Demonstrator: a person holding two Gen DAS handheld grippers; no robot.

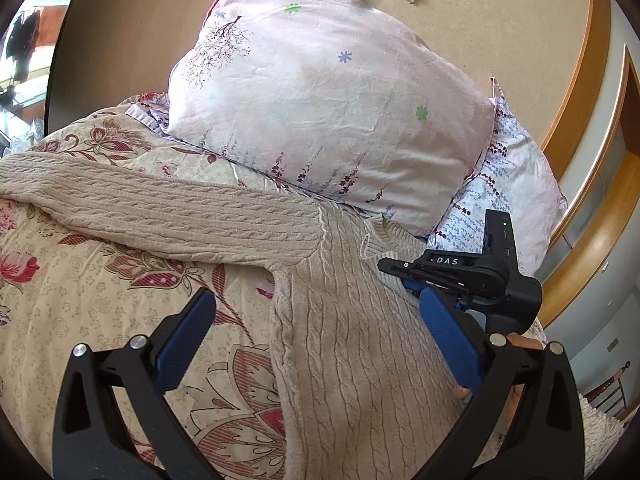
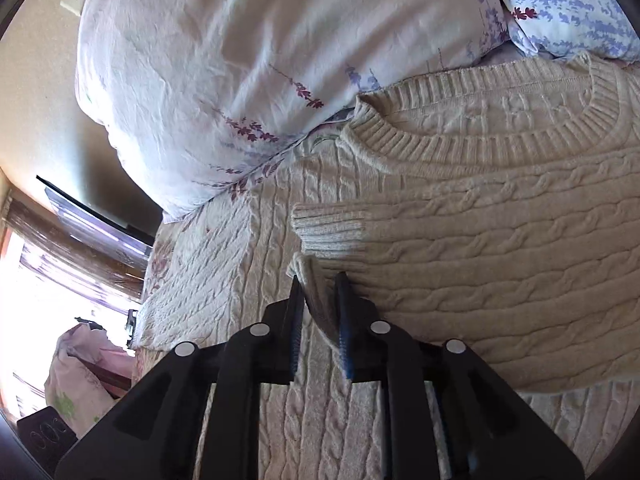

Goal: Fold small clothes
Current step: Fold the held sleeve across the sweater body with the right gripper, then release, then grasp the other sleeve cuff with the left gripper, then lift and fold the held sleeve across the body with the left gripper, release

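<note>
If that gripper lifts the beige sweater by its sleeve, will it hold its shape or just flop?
Probably flop: the cable-knit sweater drapes over the quilt, and its sleeve lies limp. The thick knit looks fairly heavy, so it may sag. The ribbed cuff bunched in the right gripper seems unlikely to slip.

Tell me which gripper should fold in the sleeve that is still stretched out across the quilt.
Left. The left gripper is open over the sweater, on the side of the outstretched sleeve. The right gripper is shut on the other sleeve's cuff.
</note>
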